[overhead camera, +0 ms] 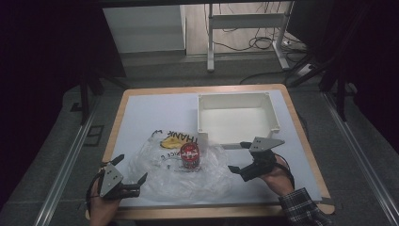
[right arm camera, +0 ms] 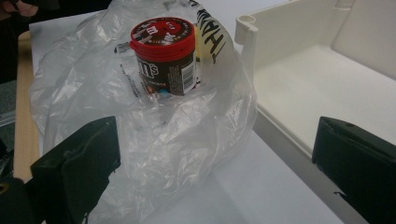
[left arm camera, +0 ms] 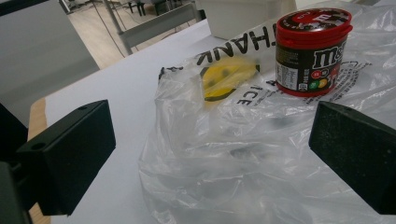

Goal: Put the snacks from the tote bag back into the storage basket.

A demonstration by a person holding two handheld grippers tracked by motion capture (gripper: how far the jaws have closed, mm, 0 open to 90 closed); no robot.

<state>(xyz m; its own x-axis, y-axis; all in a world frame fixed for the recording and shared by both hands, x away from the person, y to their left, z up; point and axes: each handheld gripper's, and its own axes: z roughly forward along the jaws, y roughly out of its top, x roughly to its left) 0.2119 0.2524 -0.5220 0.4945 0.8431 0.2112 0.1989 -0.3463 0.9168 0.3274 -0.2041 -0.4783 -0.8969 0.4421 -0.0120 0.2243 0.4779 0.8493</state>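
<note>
A clear plastic bag (overhead camera: pixel 183 176) with black lettering and a yellow smiley lies crumpled on the white table top. On it stands a red-lidded dark candy tub (overhead camera: pixel 190 157), upright. My left gripper (overhead camera: pixel 131 170) is open at the bag's left edge, with nothing between its fingers. In the left gripper view the bag (left arm camera: pixel 261 154) lies ahead, the tub (left arm camera: pixel 312 51) beyond it. My right gripper (overhead camera: pixel 240 156) is open at the bag's right edge, in front of the white bin. The right gripper view has the tub (right arm camera: pixel 164 56) and bag (right arm camera: pixel 154 140) ahead.
An open white plastic bin (overhead camera: pixel 236 100) sits at the back right of the table, its wall (right arm camera: pixel 261 60) close to my right gripper. Bare white surface (overhead camera: pixel 146 113) lies at the back left. A metal frame (overhead camera: pixel 244 21) and cables stand on the floor beyond.
</note>
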